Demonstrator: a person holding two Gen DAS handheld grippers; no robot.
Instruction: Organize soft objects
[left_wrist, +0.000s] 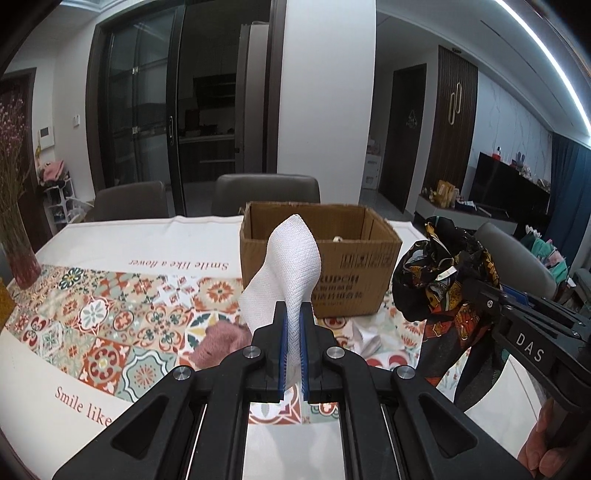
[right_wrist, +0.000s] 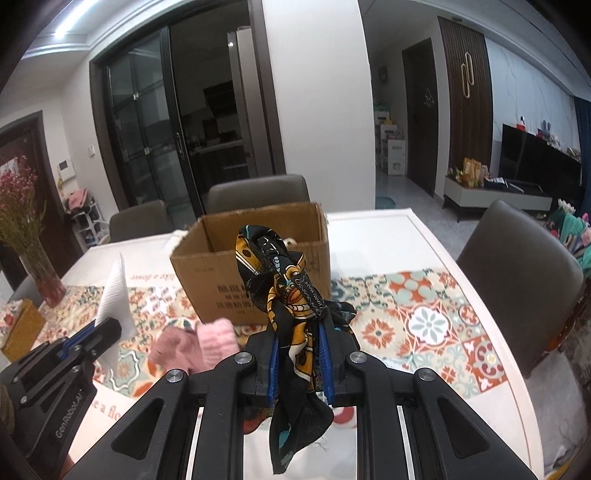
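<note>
White cloth (left_wrist: 288, 266) and patterned scarf (right_wrist: 291, 295) each pinched in a claw.

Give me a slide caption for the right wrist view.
Right gripper lifts a patterned scarf before the cardboard box; left gripper holds white gauze.
</note>
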